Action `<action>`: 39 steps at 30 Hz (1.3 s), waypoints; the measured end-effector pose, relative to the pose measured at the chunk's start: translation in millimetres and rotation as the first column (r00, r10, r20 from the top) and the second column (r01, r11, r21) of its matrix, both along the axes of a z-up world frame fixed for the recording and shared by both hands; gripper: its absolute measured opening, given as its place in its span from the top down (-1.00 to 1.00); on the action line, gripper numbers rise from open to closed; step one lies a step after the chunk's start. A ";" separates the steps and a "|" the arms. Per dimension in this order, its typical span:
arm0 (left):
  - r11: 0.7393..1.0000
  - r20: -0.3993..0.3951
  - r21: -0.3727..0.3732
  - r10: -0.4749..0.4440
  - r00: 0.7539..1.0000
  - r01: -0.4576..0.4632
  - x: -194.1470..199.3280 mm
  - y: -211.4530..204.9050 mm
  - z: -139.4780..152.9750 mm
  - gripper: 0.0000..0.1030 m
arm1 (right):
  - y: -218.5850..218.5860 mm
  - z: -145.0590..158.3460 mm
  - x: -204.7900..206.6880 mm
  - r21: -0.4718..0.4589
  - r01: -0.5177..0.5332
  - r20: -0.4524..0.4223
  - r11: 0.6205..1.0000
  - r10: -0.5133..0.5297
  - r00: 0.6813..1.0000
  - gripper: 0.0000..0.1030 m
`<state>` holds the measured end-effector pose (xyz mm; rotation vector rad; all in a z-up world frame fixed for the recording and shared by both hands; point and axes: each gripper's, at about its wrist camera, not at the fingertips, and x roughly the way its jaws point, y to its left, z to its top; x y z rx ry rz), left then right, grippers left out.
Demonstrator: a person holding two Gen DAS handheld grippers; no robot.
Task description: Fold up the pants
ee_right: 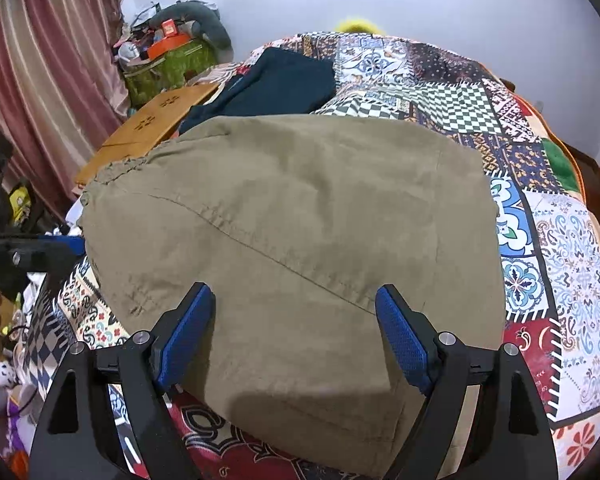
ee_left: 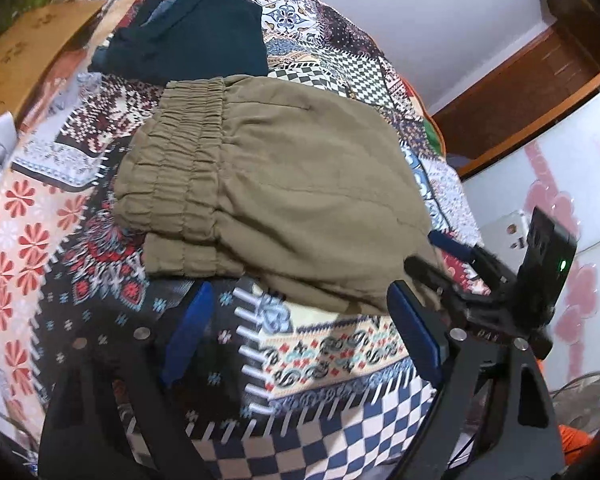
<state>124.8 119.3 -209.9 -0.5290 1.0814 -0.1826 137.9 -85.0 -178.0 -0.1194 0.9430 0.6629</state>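
Olive pants (ee_right: 292,240) already folded into a compact stack, waistband on top, lying mid-quilt (ee_right: 560,240) toward the near edge, just short of a dark folded garment (ee_right: 284,80). Left gripper (ee_left: 296,332) spread wide, empty, at the stack's near edge. Right gripper (ee_right: 296,332) likewise wide, hovering over the cloth, gripping nothing. Probably little left beyond tidying.

The folded pants (ee_right: 292,240) lie on the patchwork bedspread (ee_right: 560,240), with another folded garment (ee_right: 280,84) just behind them.
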 end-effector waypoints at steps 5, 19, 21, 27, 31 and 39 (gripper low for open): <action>0.991 -0.001 -0.127 0.047 0.999 -0.047 19.5 13.3 -4.7 -0.71 | 2.0 -2.0 -3.5 -0.006 -0.009 0.004 1.000 0.009 1.000 -0.59; 0.946 0.151 0.298 0.085 0.985 -0.128 34.2 -0.4 18.1 0.43 | -10.5 -1.7 -4.9 0.036 0.033 -0.042 0.999 -0.031 0.999 -0.61; 0.905 0.192 0.389 0.103 0.976 -0.172 29.1 1.6 27.3 0.44 | -18.1 -1.9 -5.9 0.038 0.054 -0.047 0.998 -0.052 0.998 -0.61; 0.783 0.291 0.543 0.164 0.943 -0.304 15.2 18.2 49.5 0.45 | -41.1 -5.7 -11.8 0.059 0.089 -0.079 0.994 -0.084 0.993 -0.62; 0.679 0.363 0.645 0.129 0.923 -0.349 13.7 5.8 63.8 0.45 | -51.2 -5.9 -12.8 0.044 0.129 -0.081 0.991 -0.125 0.989 -0.62; 0.718 0.449 0.626 -0.012 0.893 -0.305 16.9 -29.3 98.2 0.48 | -57.9 -12.9 -12.5 0.055 0.146 -0.105 0.988 -0.139 0.985 -0.62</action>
